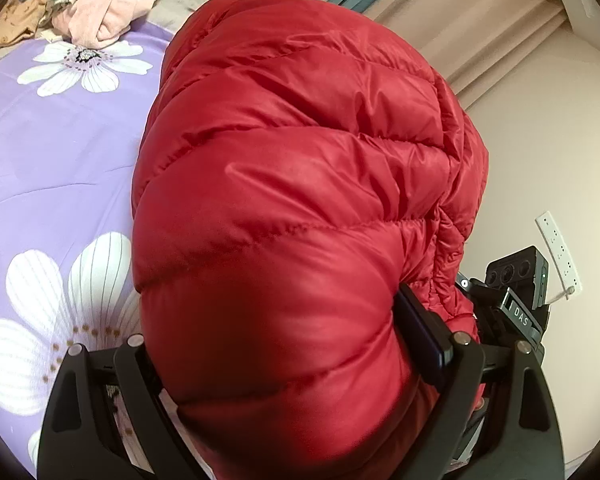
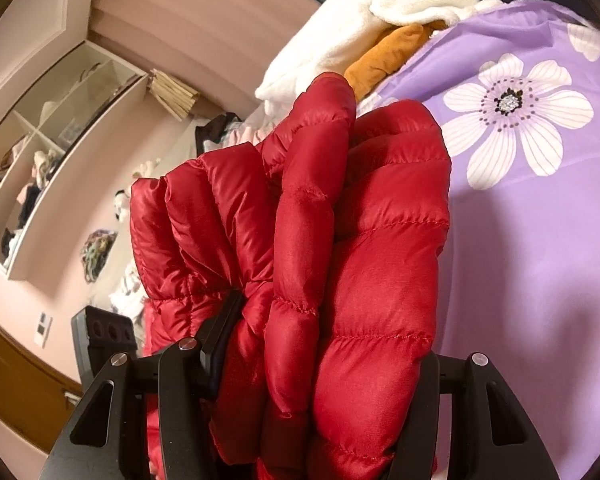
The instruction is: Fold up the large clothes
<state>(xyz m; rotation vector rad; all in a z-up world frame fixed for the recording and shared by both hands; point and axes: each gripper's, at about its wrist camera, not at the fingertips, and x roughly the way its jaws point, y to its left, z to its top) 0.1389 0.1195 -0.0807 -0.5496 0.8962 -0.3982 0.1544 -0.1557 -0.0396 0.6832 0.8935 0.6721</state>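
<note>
A puffy red down jacket (image 1: 300, 208) fills the centre of both wrist views, lifted above a purple floral bedsheet (image 1: 60, 152) that shows at the left of the left view. The left gripper (image 1: 296, 364) and the right gripper (image 2: 320, 368) are each clamped on a thick bunch of its quilted fabric. It looks light, soft, springy and slick-shelled, so stitched seams or hems probably give firmer holds than puffed panels.

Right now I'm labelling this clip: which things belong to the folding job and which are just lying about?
Job: red jacket, left hand-held gripper, right hand-held gripper, both clamped on it.
Lying about: pink clothes, white fleece, orange garment, power strip.
</note>
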